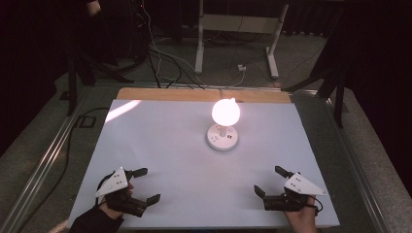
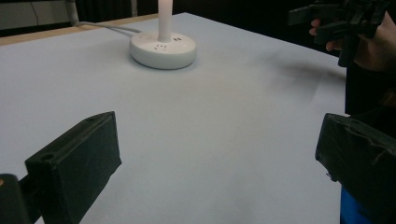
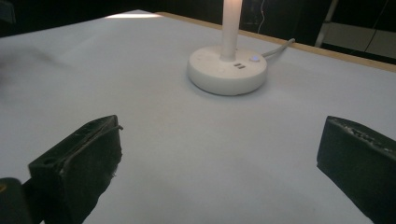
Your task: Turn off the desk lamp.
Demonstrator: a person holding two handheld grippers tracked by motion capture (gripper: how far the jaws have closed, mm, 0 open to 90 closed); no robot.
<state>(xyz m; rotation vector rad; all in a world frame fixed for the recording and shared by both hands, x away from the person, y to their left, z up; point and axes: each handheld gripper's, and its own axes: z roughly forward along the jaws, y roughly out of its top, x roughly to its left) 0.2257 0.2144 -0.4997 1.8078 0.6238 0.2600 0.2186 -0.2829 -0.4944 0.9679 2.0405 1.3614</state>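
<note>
1. Start of the approach: left gripper (image 1: 138,187) and right gripper (image 1: 271,183), jaws wide and empty, rest at the frame's bottom corners.
2. The lit lamp (image 1: 223,127) stands centre, upper half of the table (image 1: 160,141), well apart.
3. Next likely needs one gripper reaching its round base (image 3: 228,70).

I can read no text, label, brand or number anywhere; the small marks on the lamp base (image 3: 228,70) at upper centre are too small to read.
</note>
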